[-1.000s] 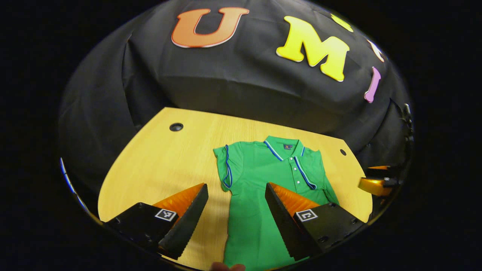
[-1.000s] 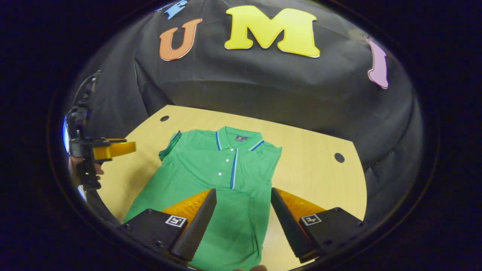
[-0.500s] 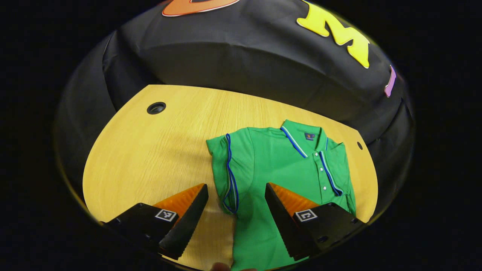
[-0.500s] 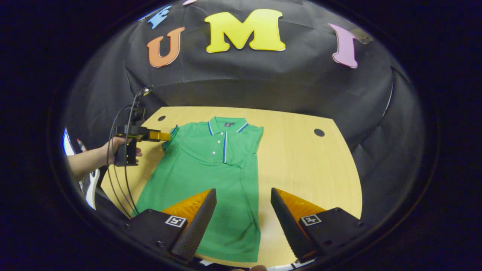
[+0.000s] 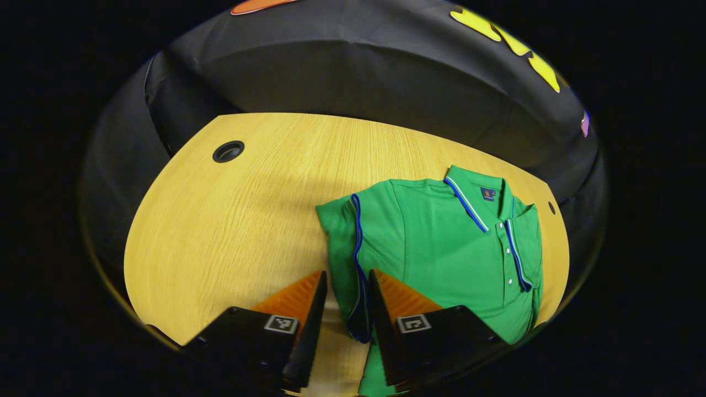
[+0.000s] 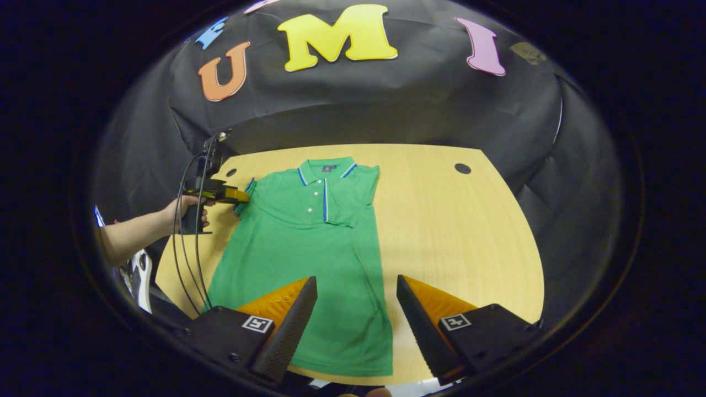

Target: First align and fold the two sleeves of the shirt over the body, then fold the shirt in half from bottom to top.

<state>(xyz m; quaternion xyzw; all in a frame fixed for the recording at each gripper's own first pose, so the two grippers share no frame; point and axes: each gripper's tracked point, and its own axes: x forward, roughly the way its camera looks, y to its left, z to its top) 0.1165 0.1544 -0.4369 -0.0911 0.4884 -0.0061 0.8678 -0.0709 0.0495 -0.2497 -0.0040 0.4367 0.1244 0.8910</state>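
Wooden table (image 6: 469, 231) beneath green shirt (image 6: 309, 242)

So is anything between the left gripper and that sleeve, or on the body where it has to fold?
Nothing visible. The left gripper already straddles the sleeve edge, and the shirt body lies bare on the table.

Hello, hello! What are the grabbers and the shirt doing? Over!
Left gripper closing around sleeve. Right gripper open above flat shirt. Nothing in the way.
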